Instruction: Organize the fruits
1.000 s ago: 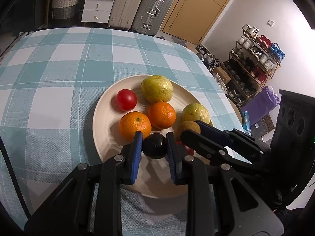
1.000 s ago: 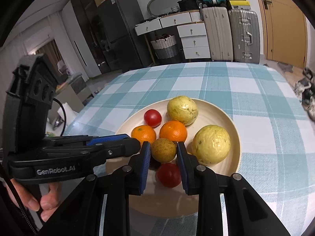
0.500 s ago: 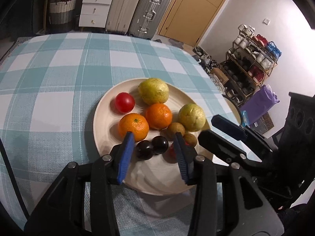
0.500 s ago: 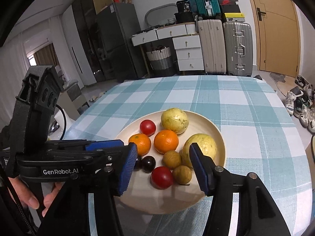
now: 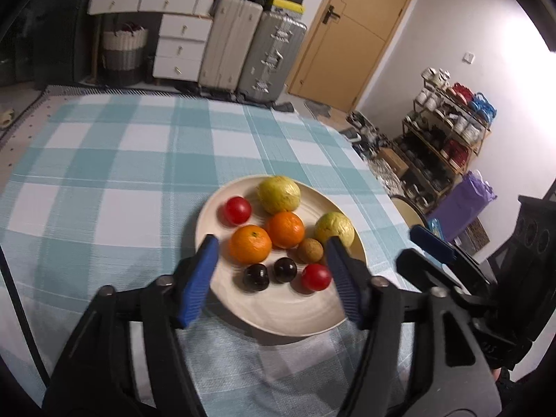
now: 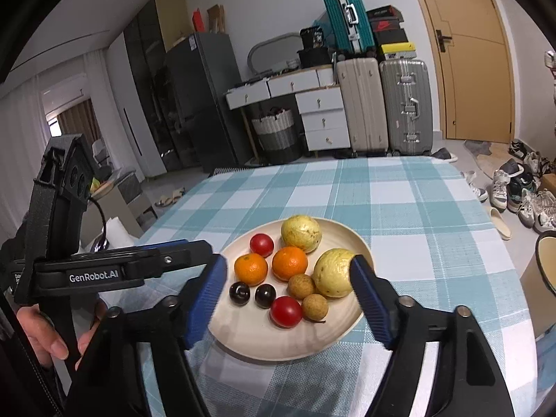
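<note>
We have two fisheye views, each looking forward and down along a gripper's two blue-padded fingers. Our left wrist view sits above the near edge of the plate point(image 5: 278, 323), facing across the checked table point(image 5: 104, 173) toward the suitcases point(image 5: 250, 45) and the door point(image 5: 351, 34); the left gripper point(image 5: 271, 278) frames the fruit close up. Our right wrist view looks from slightly further right, the right gripper point(image 6: 288, 295) framing the same plate point(image 6: 278, 344), facing the same suitcases point(image 6: 382, 104) and door point(image 6: 469, 52). Both share plate, table and far wall, and each shows the other gripper at its edge.
</note>
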The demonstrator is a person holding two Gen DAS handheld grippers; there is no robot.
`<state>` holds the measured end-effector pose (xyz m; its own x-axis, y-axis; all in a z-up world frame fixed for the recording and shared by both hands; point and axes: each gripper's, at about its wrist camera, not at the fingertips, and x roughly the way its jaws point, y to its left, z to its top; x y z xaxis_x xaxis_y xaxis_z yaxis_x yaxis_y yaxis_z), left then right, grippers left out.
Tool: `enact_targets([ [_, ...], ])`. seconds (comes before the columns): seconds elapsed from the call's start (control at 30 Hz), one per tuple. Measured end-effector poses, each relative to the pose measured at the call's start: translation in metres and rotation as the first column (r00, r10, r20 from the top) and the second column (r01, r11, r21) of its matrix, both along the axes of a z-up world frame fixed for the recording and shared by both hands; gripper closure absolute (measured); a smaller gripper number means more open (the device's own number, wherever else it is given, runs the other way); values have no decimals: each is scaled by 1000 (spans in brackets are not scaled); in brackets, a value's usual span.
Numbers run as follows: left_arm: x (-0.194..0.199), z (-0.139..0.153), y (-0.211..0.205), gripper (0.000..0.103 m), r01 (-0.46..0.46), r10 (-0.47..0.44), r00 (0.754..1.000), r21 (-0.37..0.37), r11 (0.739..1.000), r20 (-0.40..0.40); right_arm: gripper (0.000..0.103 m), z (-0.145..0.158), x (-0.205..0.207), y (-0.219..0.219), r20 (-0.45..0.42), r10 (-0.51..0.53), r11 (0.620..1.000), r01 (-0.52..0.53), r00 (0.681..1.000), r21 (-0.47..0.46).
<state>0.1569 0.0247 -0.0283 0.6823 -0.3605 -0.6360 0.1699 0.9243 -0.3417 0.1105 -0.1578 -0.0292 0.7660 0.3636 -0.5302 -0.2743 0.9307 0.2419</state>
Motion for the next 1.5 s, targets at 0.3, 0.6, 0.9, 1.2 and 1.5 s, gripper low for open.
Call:
enact_targets([
  [0.3,-39,22,-8,19,-105,88,990,151,983,114,12,20,-28,0,87,-31,999,30,996,12],
  [0.6,-78,43,-18,1,-188,129,959,225,956,253,3,36,-57,1,158,-58,998,59,986,-1],
  [0.9,-113,54,-18,1,-275,164,906,248,929,390,0,38,-79,6,224,-58,997,66,973,-26],
  [1.2,-149,43,-11,1,-331,172,846,244,911,505,0,34,-102,10,325,-77,993,101,943,-60],
  [1.5,-155,7,-1,1,-368,201,842,261,893,500,0,19,-116,18,382,-64,989,111,922,-102],
])
